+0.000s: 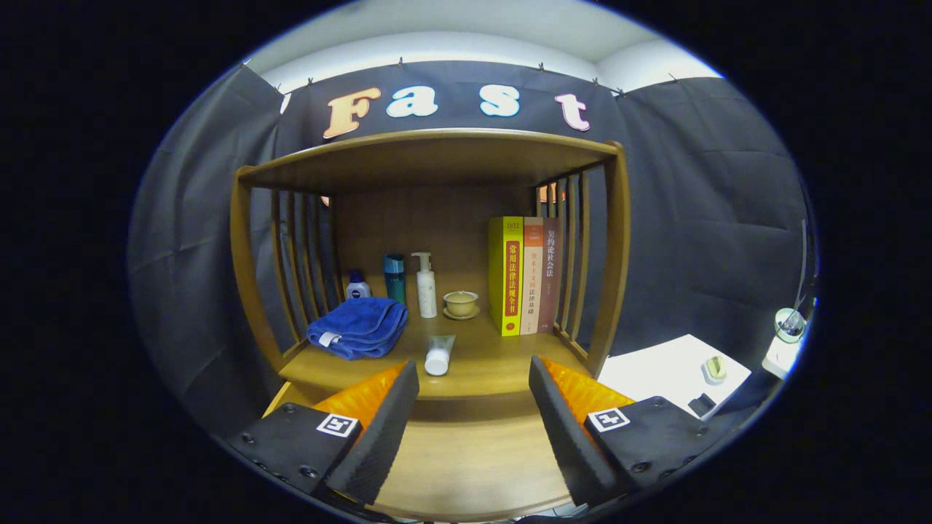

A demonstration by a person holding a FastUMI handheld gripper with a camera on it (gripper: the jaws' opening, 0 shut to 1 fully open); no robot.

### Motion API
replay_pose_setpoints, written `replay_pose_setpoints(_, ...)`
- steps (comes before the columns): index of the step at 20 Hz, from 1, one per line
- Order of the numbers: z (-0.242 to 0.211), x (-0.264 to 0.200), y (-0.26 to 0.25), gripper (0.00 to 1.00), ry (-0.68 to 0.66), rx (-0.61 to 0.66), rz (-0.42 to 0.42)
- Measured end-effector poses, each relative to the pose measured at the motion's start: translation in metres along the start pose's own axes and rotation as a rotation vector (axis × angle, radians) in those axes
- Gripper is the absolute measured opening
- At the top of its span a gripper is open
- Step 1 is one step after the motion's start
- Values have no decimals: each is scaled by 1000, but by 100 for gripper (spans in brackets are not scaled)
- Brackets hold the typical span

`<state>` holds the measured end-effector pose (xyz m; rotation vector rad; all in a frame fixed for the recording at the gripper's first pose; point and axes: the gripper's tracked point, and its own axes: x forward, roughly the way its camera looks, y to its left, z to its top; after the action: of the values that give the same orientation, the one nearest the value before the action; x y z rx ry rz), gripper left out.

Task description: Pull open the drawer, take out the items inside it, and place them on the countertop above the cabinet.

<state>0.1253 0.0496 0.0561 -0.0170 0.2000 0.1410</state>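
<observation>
Wooden countertop point(480, 356) beyond spread, empty gripper point(473, 397)

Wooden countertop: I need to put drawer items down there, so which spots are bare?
The wooden countertop is bare between the lying white tube and the yellow book, just beyond the open gripper. It is crowded at the back left, around the folded blue towel and white pump bottle.

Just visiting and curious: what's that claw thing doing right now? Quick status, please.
Gripper open, holding nothing, hanging over the wooden drawer front. White tube lies just ahead on the countertop, blue towel beside it. Nothing blocks the fingers.
</observation>
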Motion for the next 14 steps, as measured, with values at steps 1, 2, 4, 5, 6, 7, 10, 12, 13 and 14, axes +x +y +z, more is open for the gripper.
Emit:
replay_pose_setpoints(1,-7,-10,-1,99,-9,5,-4)
replay_pose_setpoints(2,-15,-20,-2,99,-20,14,-12)
replay_pose_setpoints(4,-32,-37,-3,99,-29,12,-16)
replay_pose_setpoints(5,-42,-47,-4,99,-29,6,-17)
replay_pose_setpoints(6,-52,-54,-5,99,-28,1,-14)
replay_pose_setpoints(7,-64,-61,-5,99,-22,-2,-16)
replay_pose_setpoints(10,-98,-79,-5,99,0,9,-9)
replay_pose_setpoints(12,-122,-87,-1,99,26,4,0)
replay_pose_setpoints(13,-134,-91,-1,99,45,-5,4)
replay_pose_setpoints(14,-148,-93,1,99,70,-11,8)
